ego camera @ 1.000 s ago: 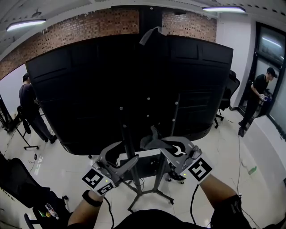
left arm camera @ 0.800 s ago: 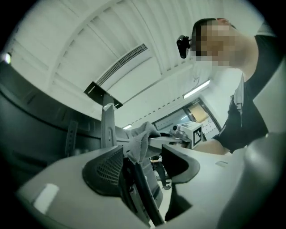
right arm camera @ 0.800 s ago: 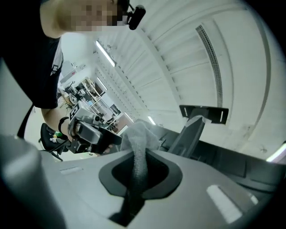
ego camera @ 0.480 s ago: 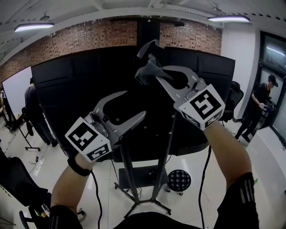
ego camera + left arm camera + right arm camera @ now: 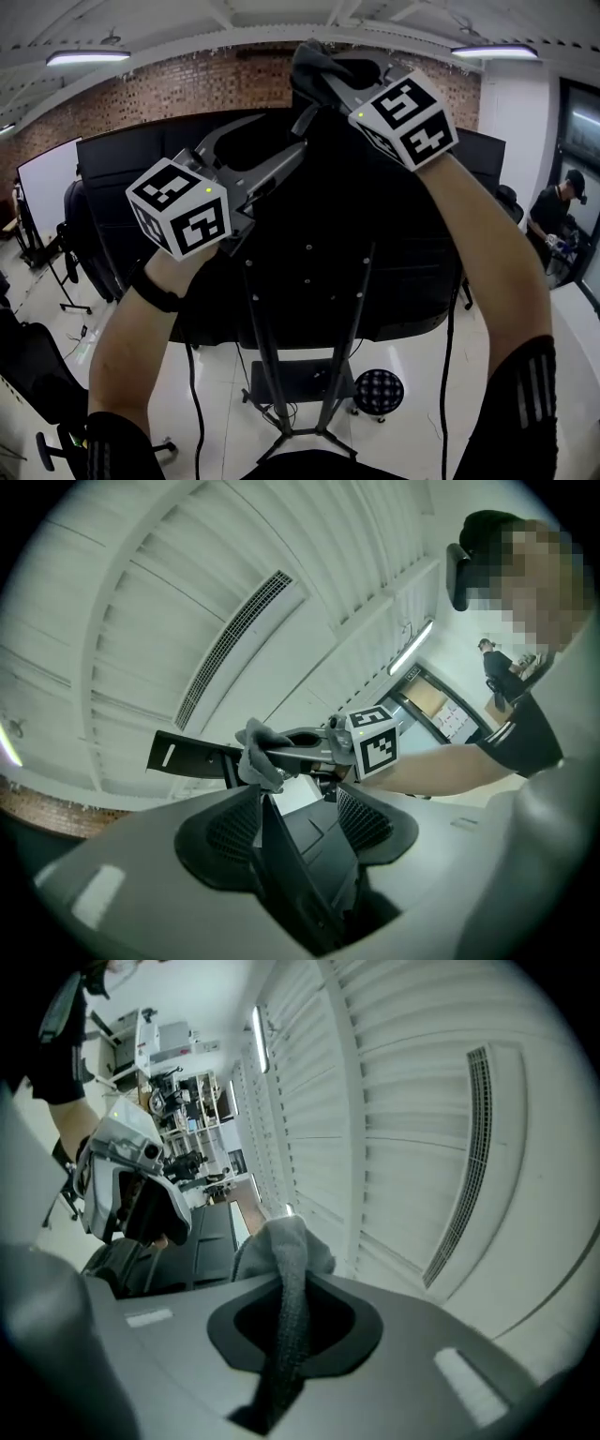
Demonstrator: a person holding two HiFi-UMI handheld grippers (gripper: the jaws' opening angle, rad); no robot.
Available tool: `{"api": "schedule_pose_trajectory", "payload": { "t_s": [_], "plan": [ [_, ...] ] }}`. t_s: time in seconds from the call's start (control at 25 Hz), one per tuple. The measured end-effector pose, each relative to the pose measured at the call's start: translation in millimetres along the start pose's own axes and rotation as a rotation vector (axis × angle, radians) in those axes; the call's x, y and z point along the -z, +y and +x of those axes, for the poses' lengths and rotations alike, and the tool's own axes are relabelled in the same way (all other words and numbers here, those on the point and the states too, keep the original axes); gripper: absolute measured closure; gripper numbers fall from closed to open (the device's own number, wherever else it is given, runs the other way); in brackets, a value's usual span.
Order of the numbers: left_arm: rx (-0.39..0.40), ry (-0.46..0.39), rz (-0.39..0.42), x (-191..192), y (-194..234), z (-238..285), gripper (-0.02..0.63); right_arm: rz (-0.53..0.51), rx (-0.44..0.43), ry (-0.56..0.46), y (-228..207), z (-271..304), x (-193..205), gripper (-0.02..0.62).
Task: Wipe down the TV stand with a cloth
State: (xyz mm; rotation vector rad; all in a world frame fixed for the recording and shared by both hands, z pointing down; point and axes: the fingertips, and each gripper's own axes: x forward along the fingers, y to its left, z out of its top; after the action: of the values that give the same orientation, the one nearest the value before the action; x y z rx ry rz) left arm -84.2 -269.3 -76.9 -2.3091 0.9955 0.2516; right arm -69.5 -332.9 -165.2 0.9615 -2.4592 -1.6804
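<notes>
The cloth (image 5: 312,64), grey and bunched, is held high up, just above the top edge of the black TV (image 5: 403,234); whether it touches that edge cannot be told. It is pinched between the jaws of the right gripper (image 5: 286,1288), which are closed tight on it. In the right gripper view a twisted strand of it is seen running down through the narrow gap between the two jaws, while the rest is gathered in a lump just beyond the tips. The left gripper (image 5: 298,803) is held up beside it, a little lower and to the left in the head view. Its jaws are spread apart and nothing is gripped by them. In the left gripper view the thin dark top edge of the TV is seen standing between the two mesh pads (image 5: 361,819), close along the left-hand one, though contact cannot be made out. The TV stand (image 5: 305,375) is found well below both grippers, at the lower middle of the head view. Its splayed legs are set on the white floor (image 5: 422,441), a small dark shelf is carried low down, and its two slim uprights are fixed up the ribbed back of the TV. A round stool (image 5: 380,390) with a chequered seat is seen just beside the legs, and a brick wall (image 5: 169,89) is visible behind the TV, under the ceiling lights (image 5: 86,57).
</notes>
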Motion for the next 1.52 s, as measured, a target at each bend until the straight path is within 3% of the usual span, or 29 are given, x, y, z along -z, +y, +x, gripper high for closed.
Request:
{"api": "schedule_pose_trajectory", "payload": {
  "t_s": [0.36, 0.8, 1.0, 1.28, 1.52],
  "plan": [
    [-0.010, 0.029, -0.028, 17.4, -0.4, 13.8, 0.330, -0.224, 0.023, 0.087, 12.2, 23.7, 18.0, 0.580],
    [0.000, 0.039, -0.115, 51.6, -24.0, -6.6, 0.330, -0.387, -0.033, 0.114, 81.0, 6.3, 42.5, 0.580],
    [0.025, 0.077, -0.099, 69.8, -45.6, -18.7, 0.331, -0.423, -0.050, 0.152, 108.0, -6.3, 59.3, 0.580],
    [0.015, 0.133, -0.064, 106.7, -70.1, -39.9, 0.331, -0.603, -0.138, 0.220, 167.7, -25.6, 90.2, 0.580],
    [0.004, 0.150, -0.072, 120.9, -80.5, -53.1, 0.331, -0.646, -0.213, 0.300, 199.0, -35.4, 108.2, 0.581]
  ]
}}
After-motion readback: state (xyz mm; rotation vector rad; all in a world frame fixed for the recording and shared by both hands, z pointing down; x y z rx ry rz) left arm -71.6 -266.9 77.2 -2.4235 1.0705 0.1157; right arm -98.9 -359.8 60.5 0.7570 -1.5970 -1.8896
